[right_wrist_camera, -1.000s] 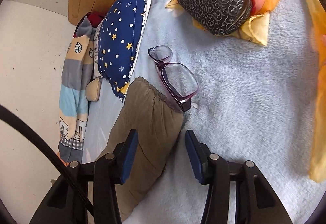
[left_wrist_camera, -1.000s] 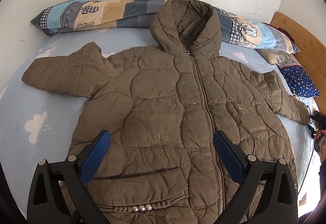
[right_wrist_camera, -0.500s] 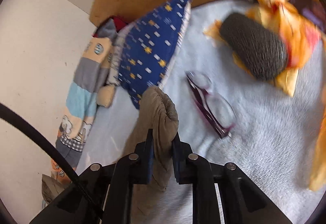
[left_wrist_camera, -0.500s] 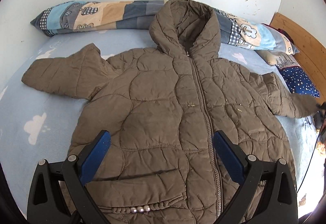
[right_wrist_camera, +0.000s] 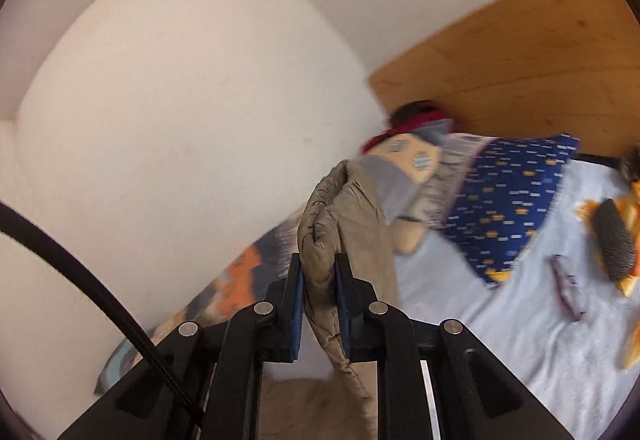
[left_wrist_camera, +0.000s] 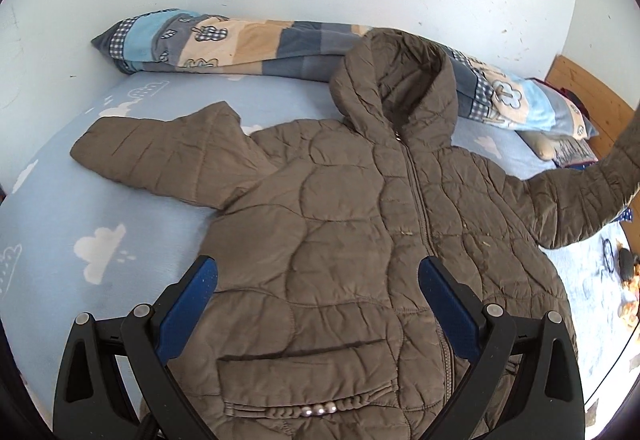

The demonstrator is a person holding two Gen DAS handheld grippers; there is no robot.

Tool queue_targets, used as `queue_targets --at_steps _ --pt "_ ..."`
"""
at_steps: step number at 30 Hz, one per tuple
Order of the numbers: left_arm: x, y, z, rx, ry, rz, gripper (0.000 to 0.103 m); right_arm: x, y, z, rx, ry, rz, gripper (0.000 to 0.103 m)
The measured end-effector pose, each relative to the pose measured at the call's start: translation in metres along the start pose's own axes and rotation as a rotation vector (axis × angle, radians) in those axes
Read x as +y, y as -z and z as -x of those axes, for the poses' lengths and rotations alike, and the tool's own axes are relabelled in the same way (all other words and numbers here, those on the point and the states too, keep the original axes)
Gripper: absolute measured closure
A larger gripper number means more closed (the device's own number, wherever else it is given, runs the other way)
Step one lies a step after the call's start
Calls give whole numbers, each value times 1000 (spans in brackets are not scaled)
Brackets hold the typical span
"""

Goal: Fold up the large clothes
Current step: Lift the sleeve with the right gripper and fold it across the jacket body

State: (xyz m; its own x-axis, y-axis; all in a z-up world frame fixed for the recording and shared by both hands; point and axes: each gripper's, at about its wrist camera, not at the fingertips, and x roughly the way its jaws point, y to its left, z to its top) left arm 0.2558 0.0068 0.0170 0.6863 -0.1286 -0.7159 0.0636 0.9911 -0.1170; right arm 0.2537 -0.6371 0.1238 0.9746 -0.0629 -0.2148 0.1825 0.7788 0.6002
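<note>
Blue cloud bedsheet (left_wrist_camera: 56,224) holds my brown puffer jacket (left_wrist_camera: 340,240), hood toward the wall edge. My right gripper (right_wrist_camera: 320,288) is clamped on its sleeve cuff (right_wrist_camera: 332,224), lifted. My left gripper (left_wrist_camera: 316,280) hangs wide apart above the hem.

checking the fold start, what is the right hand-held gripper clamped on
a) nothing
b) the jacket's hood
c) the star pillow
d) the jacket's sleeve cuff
d: in the right wrist view the right hand-held gripper has its blue pads pressed on the brown sleeve cuff, and the left wrist view shows that sleeve of the jacket raised off the bed.
</note>
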Motion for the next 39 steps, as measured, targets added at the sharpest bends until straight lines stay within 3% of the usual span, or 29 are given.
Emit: queue_targets --at_steps 8,17,24,29,34,39 --pt "24 -7 12 -20 0 49 3 146 71 -23 161 -230 140 87" --pt "48 -10 20 -30 -22 90 3 244 197 -72 389 -350 298 88" --pt "58 -11 17 -19 -43 116 3 267 317 -115 587 -337 471 88" --pt "62 -9 15 -10 -48 115 3 255 395 -138 714 -297 570 88" --pt "66 -9 13 1 -52 126 3 255 443 -140 790 -289 659 88" --pt "66 -8 10 6 -57 124 3 242 479 -150 876 -267 651 82"
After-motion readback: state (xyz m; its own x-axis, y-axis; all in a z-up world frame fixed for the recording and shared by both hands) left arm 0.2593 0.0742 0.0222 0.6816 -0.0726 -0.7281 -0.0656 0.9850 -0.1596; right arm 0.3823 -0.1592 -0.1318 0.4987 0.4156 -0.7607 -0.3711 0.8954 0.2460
